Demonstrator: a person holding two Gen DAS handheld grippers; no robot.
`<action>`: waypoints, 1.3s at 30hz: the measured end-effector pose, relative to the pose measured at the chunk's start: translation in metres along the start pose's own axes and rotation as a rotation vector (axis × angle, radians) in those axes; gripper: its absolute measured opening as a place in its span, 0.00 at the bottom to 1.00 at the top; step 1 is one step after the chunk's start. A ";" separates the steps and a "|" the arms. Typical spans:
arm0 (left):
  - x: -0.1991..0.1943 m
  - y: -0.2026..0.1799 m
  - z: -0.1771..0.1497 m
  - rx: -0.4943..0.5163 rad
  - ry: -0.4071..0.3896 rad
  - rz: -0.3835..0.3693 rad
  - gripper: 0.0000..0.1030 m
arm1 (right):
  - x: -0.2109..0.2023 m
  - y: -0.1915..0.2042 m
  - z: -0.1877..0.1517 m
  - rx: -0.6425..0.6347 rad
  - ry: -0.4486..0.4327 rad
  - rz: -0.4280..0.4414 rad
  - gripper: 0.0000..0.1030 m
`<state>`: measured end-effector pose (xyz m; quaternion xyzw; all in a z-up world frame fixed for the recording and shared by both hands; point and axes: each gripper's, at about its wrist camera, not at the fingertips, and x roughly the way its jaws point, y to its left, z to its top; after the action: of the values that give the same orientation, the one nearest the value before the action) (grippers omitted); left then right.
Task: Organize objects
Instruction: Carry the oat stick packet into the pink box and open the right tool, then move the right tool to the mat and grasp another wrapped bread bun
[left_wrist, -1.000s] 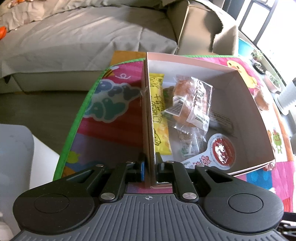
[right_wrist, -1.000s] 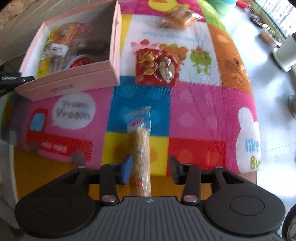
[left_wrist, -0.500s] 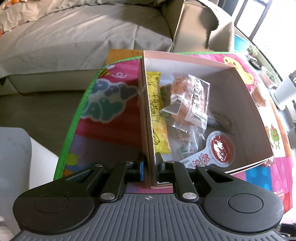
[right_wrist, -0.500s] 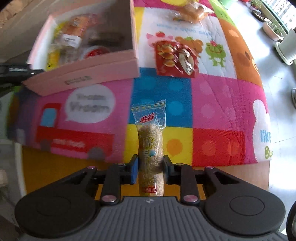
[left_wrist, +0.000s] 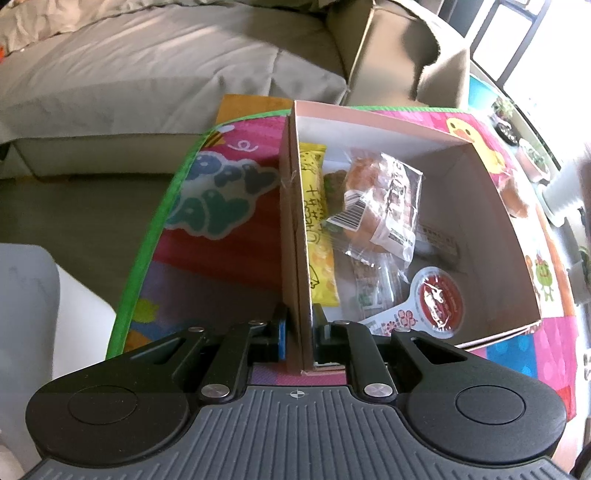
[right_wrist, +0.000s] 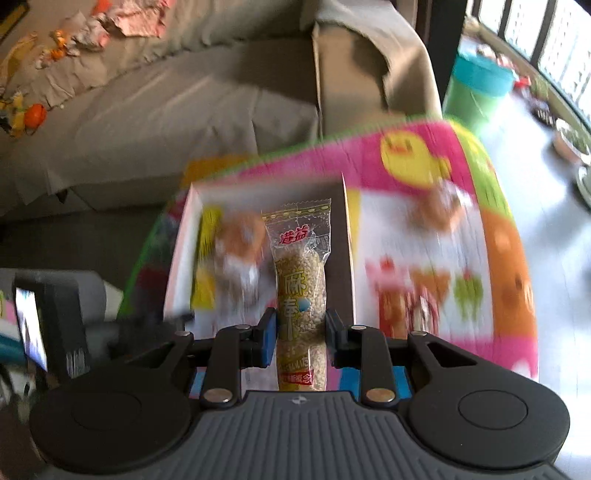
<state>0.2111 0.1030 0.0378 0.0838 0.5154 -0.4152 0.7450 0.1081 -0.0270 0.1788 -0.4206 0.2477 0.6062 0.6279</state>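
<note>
Sunlit living room: a grey sofa (left_wrist: 155, 74) backs our low bench (left_wrist: 236, 105), which is draped in a bright cartoon play mat (left_wrist: 221, 206), with windows and potted plants off to the right. On the mat stands the pink cardboard box (left_wrist: 491, 206), already holding a yellow snack bar (left_wrist: 319, 236), a wrapped bun (left_wrist: 376, 206), small sachets and a red-lidded sauce cup (left_wrist: 439, 301).

Our left gripper (left_wrist: 299, 334) has its jaws pressed onto the box's near side wall, one finger outside and one inside, steadying it. Our right gripper (right_wrist: 300, 332) has its jaws pinching a sesame stick packet (right_wrist: 301, 280) around its lower half, holding it in the air over the box opening; the blurred background suggests we are mid-swing.

We judge the packet light and fairly stiff along its length, but brittle inside and slick in its clear film, so a gentle grip on the filled body, not the crimped ends, looks safest. Thin card walls probably flex, hence the bracing. Another bun (right_wrist: 443, 206) and a red snack pouch (right_wrist: 402, 299) lie on the mat beside the box.
</note>
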 end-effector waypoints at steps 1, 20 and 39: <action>0.000 0.000 0.000 -0.005 -0.003 0.001 0.14 | 0.005 0.002 0.010 -0.006 -0.024 0.000 0.25; 0.002 -0.011 -0.001 -0.070 -0.044 0.092 0.11 | 0.054 -0.080 -0.009 0.081 0.036 -0.015 0.51; -0.002 -0.018 -0.008 -0.143 -0.062 0.159 0.10 | 0.160 -0.198 0.061 0.354 0.092 -0.138 0.85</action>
<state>0.1923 0.0973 0.0411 0.0584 0.5123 -0.3194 0.7951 0.3109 0.1295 0.1245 -0.3469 0.3494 0.4886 0.7203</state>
